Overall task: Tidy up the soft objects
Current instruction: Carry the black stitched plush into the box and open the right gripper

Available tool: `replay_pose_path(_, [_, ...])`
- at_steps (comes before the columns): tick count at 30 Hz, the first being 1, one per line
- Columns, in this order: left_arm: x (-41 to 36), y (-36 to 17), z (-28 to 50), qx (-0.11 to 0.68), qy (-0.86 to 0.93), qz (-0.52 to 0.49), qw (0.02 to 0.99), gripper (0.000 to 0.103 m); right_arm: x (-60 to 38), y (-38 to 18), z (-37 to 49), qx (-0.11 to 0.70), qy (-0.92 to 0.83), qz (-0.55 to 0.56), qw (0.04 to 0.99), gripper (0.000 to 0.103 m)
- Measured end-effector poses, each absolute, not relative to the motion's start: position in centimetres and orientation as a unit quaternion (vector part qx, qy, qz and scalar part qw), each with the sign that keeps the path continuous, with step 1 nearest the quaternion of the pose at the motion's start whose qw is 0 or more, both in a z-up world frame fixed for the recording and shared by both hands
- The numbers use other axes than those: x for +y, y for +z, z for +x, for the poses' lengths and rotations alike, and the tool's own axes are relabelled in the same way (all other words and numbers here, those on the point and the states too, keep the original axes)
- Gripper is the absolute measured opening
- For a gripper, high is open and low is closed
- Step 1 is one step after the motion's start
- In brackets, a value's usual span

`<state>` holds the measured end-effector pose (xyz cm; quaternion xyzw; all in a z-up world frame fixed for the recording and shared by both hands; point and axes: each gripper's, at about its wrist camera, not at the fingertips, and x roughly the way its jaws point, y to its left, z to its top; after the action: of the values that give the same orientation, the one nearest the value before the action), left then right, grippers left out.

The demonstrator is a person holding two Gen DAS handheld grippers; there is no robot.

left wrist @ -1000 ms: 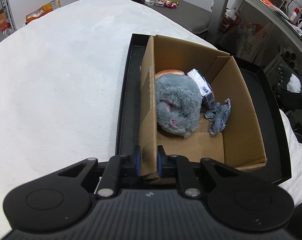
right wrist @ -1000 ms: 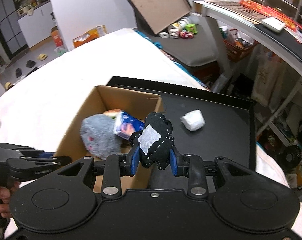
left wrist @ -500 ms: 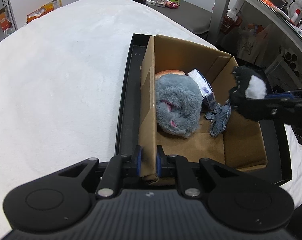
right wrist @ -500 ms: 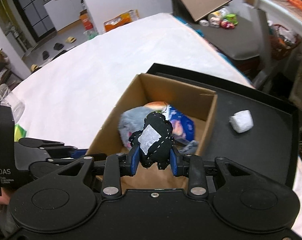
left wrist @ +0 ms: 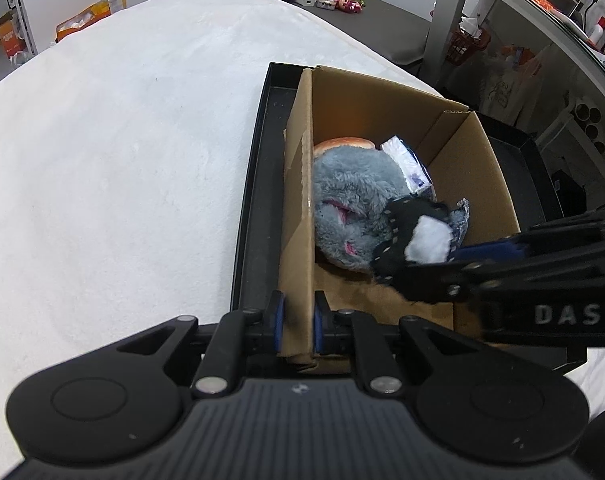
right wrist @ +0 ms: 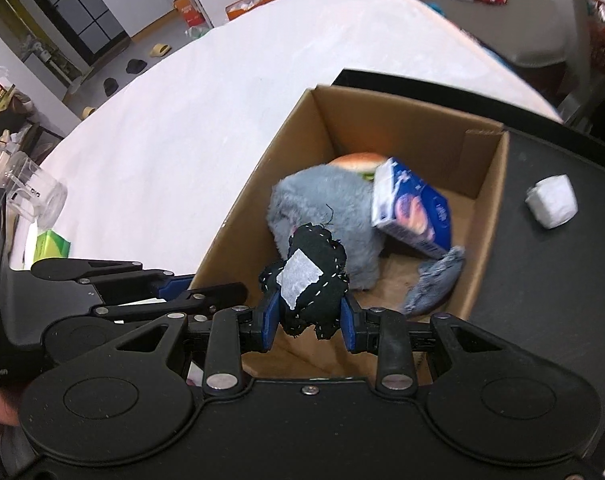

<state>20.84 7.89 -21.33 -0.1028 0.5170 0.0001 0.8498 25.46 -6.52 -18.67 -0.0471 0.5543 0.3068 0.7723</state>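
White bed (left wrist: 122, 168): black tray (right wrist: 542, 280) on it, w/ cardboard box (left wrist: 454, 152), white wad (right wrist: 551, 201).

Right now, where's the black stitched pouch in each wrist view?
Left wrist: black pouch right of centre, over the box, in the right gripper.
Right wrist: bottom centre, pinched between the blue pads.
Shared landmark: grey plush in the cardboard box, just behind the pouch in both.
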Motion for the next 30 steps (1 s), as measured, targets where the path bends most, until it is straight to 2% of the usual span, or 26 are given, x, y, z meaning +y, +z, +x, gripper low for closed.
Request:
replay_pose_path(22, [8.1,-21.5,21.1,0.521,-0.002,-0.105,0.847,0.013,-5.5,-22.6,27.0,0.627,0.275,-0.03,0.728,0.031])
replay_pose_path(30, [8.0,-21.4,21.1,0.522,-0.002,-0.1,0.847,0.013,-6.1,-21.2,26.6,0.613,0.269,-0.016,0.743,0.04])
